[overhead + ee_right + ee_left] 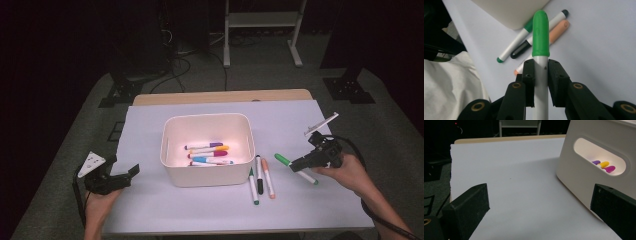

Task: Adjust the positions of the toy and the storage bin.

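The left gripper (131,174) is resting wide open and empty at the table's left edge, while the right gripper (296,163) is clamping a green-capped marker (283,160) right of the bin.

In the left gripper view, that gripper's jaws are standing far apart over bare white paper (511,177), and the white bin (584,172) beside them is showing purple, yellow and magenta caps through its handle slot. From the high view, the bin (172,172) is sitting mid-table holding several coloured markers (207,152). Just right of it, three loose markers (261,181) are lying side by side, between the bin and the held marker. The right gripper view is showing the pads (529,75) pinching the white barrel below the green cap (540,35), with the three loose markers (524,47) lying beyond.
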A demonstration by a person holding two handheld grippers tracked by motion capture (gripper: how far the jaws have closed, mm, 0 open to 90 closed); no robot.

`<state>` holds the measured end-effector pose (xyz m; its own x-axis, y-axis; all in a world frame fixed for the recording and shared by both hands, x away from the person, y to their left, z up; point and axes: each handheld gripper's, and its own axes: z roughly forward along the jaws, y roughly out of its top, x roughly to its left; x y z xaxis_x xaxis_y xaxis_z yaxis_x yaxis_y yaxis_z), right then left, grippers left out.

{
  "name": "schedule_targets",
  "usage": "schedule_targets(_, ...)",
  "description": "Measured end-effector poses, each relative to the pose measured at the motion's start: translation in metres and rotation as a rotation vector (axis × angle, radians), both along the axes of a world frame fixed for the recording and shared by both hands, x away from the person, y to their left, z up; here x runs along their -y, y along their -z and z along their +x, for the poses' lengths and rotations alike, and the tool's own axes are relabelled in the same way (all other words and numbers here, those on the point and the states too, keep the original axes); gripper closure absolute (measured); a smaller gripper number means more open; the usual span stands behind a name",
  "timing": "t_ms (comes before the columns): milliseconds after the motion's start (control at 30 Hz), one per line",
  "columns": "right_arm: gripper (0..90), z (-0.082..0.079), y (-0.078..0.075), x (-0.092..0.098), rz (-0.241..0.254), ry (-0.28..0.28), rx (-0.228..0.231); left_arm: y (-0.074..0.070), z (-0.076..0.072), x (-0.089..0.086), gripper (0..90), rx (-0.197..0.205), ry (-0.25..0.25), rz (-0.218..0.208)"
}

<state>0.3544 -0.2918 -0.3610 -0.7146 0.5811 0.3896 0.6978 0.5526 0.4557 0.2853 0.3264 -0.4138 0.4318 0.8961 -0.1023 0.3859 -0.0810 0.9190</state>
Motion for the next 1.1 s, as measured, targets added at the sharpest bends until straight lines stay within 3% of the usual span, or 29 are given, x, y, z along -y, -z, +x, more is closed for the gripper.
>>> schedule_targets(367,75.4,0.005,-0.043,-0.014,0.036,-0.073,0.028,0.0,0.0,0.0,0.7,0.0,0.0,0.0)
schedule_targets(733,75.4,0.012,-0.083,-0.05,0.049,-0.171,0.052,0.0,0.001,0.0,0.7,-0.002,0.004,0.003)
schedule_targets(1100,75.4,0.027,-0.106,-0.094,0.038,-0.265,0.04,0.001,0.001,-0.003,0.7,-0.006,0.002,-0.006)
